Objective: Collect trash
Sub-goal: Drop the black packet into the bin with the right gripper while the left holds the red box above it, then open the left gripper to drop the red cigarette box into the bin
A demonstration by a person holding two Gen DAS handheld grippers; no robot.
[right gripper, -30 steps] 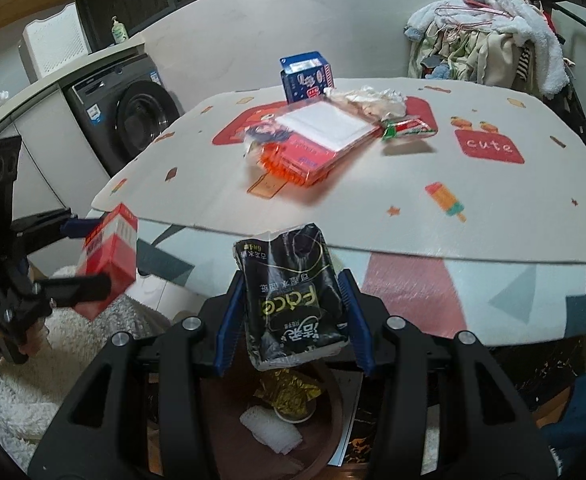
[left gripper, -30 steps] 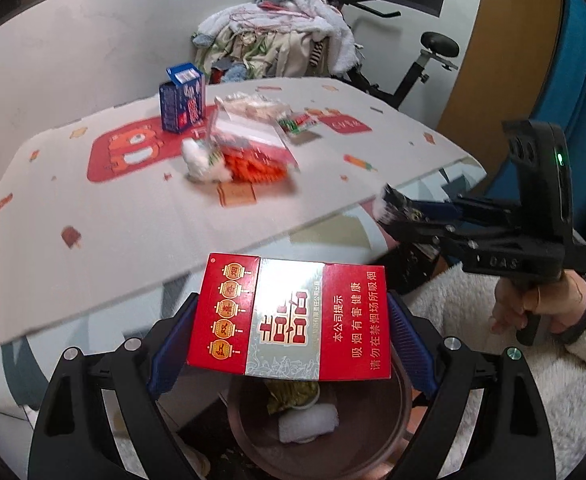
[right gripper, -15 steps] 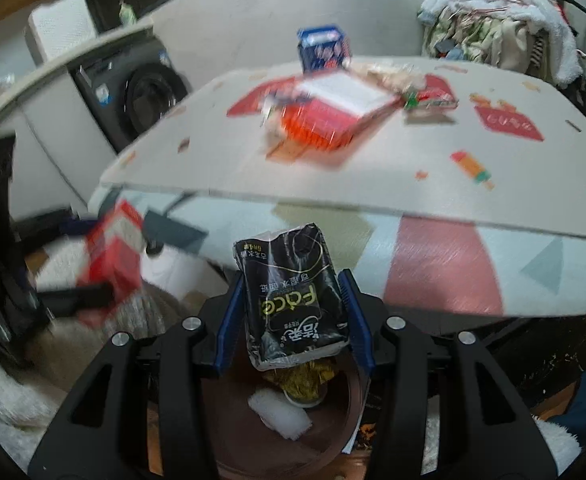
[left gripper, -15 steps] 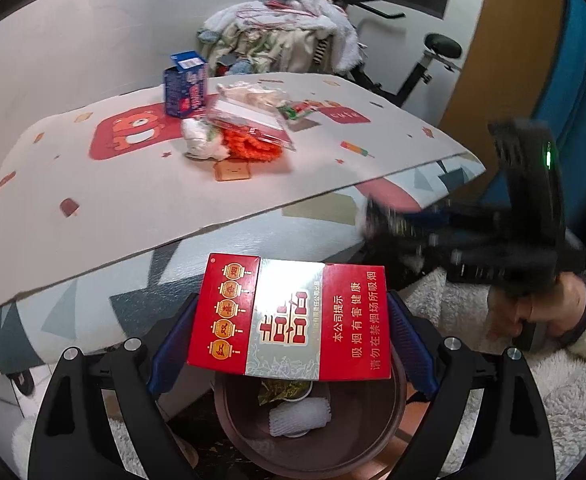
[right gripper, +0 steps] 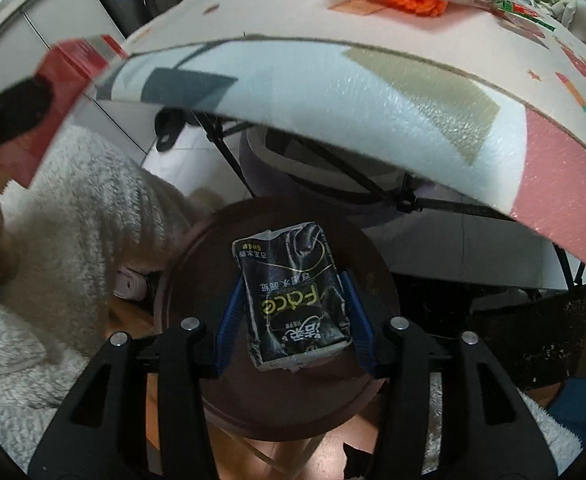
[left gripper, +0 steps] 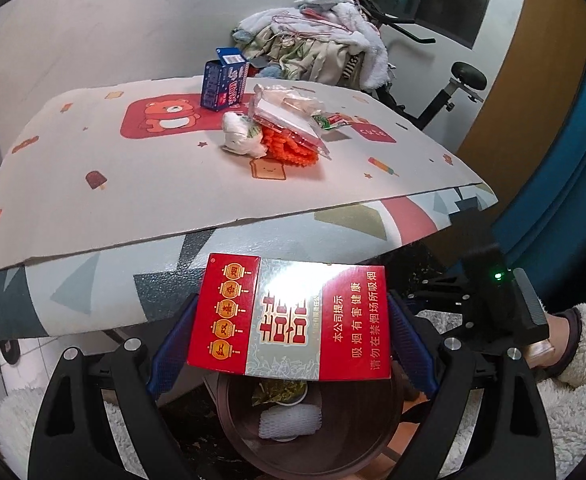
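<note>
My left gripper (left gripper: 289, 320) is shut on a red and silver cigarette box (left gripper: 289, 312), held flat above a brown round bin (left gripper: 377, 424). White foam netting (left gripper: 289, 422) and a crumpled wrapper lie in the bin. My right gripper (right gripper: 293, 312) points steeply down over the same bin (right gripper: 181, 280). Its jaws are opening, and a black tissue pack (right gripper: 293, 300) hangs tilted and loose between the blue pads. In the left wrist view the right gripper's body (left gripper: 489, 300) shows low at the right, in a hand with a fluffy sleeve.
The foam-topped table (left gripper: 93, 208) overhangs the bin. On it lie a blue carton (left gripper: 223, 84), a white wad (left gripper: 239, 136), a clear packet with orange contents (left gripper: 293, 136) and a green wrapper (left gripper: 329, 122). Table struts (right gripper: 333, 176) run just behind the bin. Clothes and an exercise bike stand beyond.
My right gripper has dropped below the table edge and tipped down over the bin; the tissue pack now sits tilted and looser. The left gripper keeps the cigarette box, drifting slightly.
</note>
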